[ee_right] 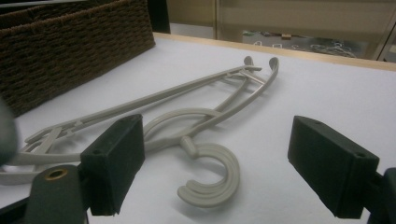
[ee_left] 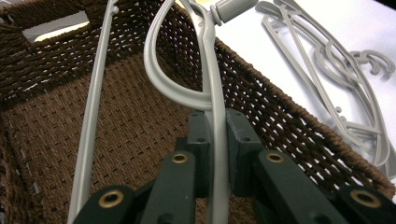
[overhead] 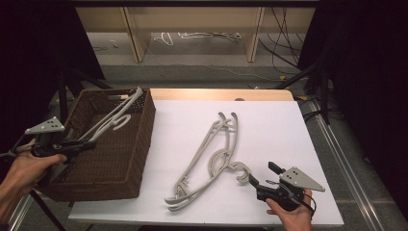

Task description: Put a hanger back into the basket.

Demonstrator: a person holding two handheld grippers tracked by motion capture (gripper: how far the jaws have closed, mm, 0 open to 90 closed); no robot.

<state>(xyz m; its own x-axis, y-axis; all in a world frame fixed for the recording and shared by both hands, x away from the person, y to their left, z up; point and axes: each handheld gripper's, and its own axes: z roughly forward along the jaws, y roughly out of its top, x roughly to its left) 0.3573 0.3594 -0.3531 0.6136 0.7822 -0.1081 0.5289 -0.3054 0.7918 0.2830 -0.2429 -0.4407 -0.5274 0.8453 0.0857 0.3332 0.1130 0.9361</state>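
A grey plastic hanger [overhead: 115,115] leans tilted inside a brown wicker basket [overhead: 142,144] at the table's left. My left gripper [overhead: 91,143] is shut on its lower arm; in the left gripper view the jaws [ee_left: 217,135] pinch the hanger's bar [ee_left: 210,70] above the basket floor [ee_left: 130,126]. Two more grey hangers [overhead: 207,149] lie overlapped on the white table. My right gripper [overhead: 262,174] stands open near the front edge, just right of one hanger's hook [overhead: 240,172]. In the right gripper view that hook [ee_right: 212,179] lies on the table between the wide-apart jaws [ee_right: 222,161].
The white tabletop [overhead: 269,125] has free room to the right of the hangers. Behind the table are wooden panel legs [overhead: 137,38] and loose cables [overhead: 202,36] on the floor. A metal rail [overhead: 341,149] runs along the table's right side.
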